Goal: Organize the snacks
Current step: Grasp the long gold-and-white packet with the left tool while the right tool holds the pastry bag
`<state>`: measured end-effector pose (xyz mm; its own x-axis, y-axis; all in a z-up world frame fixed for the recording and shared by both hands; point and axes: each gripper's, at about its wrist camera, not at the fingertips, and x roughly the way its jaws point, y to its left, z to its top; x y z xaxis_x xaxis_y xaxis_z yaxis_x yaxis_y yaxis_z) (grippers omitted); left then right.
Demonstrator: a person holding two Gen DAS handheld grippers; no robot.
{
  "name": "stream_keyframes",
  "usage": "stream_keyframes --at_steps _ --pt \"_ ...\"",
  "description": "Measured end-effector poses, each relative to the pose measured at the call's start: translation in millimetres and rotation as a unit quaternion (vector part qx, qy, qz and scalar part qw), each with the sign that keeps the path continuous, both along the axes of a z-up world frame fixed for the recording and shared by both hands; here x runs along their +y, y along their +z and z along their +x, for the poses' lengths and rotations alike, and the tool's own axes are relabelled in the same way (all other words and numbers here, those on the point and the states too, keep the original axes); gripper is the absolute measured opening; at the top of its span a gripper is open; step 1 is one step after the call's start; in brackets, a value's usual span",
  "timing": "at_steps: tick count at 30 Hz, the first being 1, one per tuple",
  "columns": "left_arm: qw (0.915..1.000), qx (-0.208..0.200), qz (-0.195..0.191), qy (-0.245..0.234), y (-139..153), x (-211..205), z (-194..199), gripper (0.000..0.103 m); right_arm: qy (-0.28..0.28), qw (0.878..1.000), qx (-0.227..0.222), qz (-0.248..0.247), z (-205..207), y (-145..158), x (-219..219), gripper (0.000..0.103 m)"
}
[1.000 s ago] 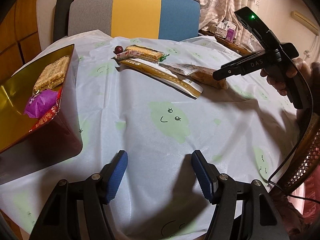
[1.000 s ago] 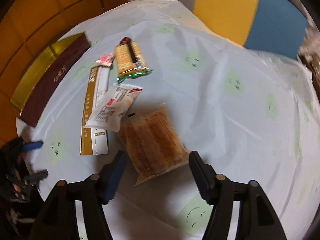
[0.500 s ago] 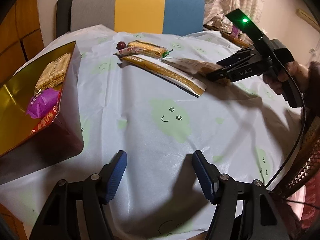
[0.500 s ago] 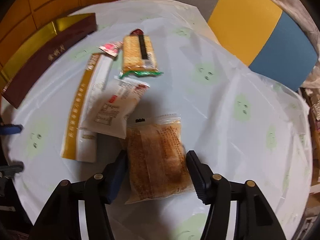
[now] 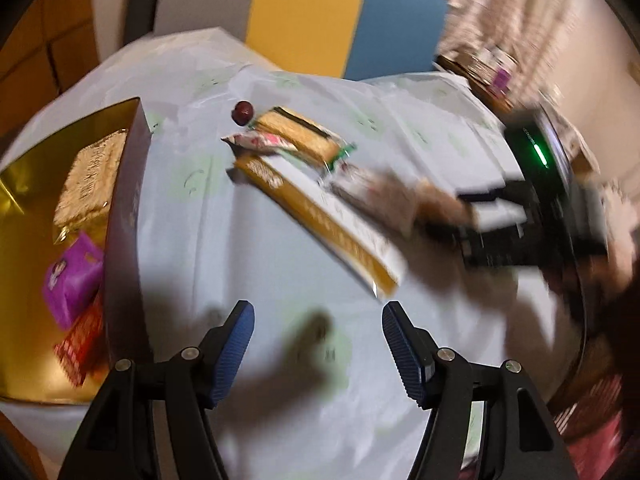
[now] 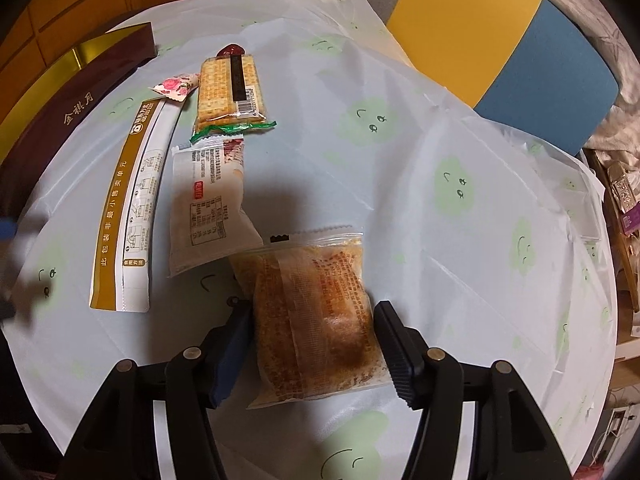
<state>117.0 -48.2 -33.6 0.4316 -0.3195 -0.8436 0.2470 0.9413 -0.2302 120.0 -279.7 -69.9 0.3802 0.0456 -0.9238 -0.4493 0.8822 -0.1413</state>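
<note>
The left wrist view has swung closer to the snacks than a second ago and is now blurred; the table under its pale smiley-print tablecloth (image 6: 440, 120) fills both views, and the gold-lined box (image 5: 24, 208) now sits nearer on the left. The left gripper (image 5: 316, 344) hangs above bare cloth with its blue pads wide apart and nothing between them. The right gripper (image 6: 313, 320) has come down around the browned cake packet (image 6: 308, 280), which lay ahead of its fingers a second ago. Its jaws have just been opening a little, yet both pads touch the wrapper's sides, so it grips the packet, which is at the near middle of the table. Only the left view looks into the box, showing a golden crisp bar (image 5: 90, 184) at the far end, a purple packet (image 5: 74, 276) and a red one (image 5: 80, 340) nearer. Only the right view shows the loose snacks sharply. A long gold-and-white sachet (image 6: 128, 208) lies on the left. A white printed packet (image 6: 208, 204) is beside it and partly overlaps the cake packet's far corner. A cracker pack (image 6: 230, 88) lies farther off, with a pink rose candy (image 6: 176, 85) at its left and a red date (image 6: 231, 49) behind it. A grey, yellow and blue chair back (image 6: 500, 28) stands past the table's far edge.
</note>
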Motion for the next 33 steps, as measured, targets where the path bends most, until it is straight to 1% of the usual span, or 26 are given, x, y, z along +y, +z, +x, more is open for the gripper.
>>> stream_keyframes --at_steps 2,4,12,14,16,18,19,20,22,27,30,32,33 --pt "0.9997 0.014 -0.003 0.021 1 -4 22 0.066 -0.001 1.0 0.002 0.001 2 -1 2 0.064" --pt "0.9991 0.021 0.003 0.037 1 -8 41 0.066 0.0 1.0 0.004 0.001 6 -2 2 0.064" --pt "0.9963 0.042 0.031 0.069 -8 -28 90 0.066 0.004 1.0 0.007 -0.005 7 -2 3 0.065" --pt "0.9954 0.046 0.044 0.072 -13 -34 99 0.066 0.005 1.0 0.006 -0.008 6 -1 4 0.065" --pt "0.9937 0.045 0.069 0.076 -18 -40 106 0.066 0.006 1.0 0.007 -0.008 7 -1 4 0.065" --pt "0.9923 0.055 0.085 0.071 -29 -43 109 0.067 0.006 1.0 0.008 -0.008 6 -1 5 0.066" --pt "0.9925 0.056 0.082 0.071 -32 -42 108 0.066 0.006 1.0 0.008 -0.008 7 -1 5 0.067" --pt "0.9931 0.042 0.085 0.069 -32 -40 102 0.063 0.006 1.0 0.008 -0.009 7 -1 4 0.067" --pt "0.9942 0.021 0.095 0.045 -31 -40 91 0.05 0.006 1.0 0.008 -0.008 7 -2 4 0.067" --pt "0.9964 0.005 0.084 -0.007 -30 -28 57 0.045 0.004 1.0 0.01 -0.004 7 -2 5 0.067" --pt "0.9955 -0.009 0.084 -0.043 -31 -24 29 0.044 0.0 1.0 0.011 0.001 6 -2 4 0.068" --pt "0.9944 -0.018 0.08 -0.066 -31 -21 12 0.045 -0.006 1.0 0.012 0.006 7 -3 2 0.07" --pt "0.9943 -0.02 0.08 -0.068 -32 -19 7 0.046 -0.009 1.0 0.012 0.008 8 -3 1 0.073"
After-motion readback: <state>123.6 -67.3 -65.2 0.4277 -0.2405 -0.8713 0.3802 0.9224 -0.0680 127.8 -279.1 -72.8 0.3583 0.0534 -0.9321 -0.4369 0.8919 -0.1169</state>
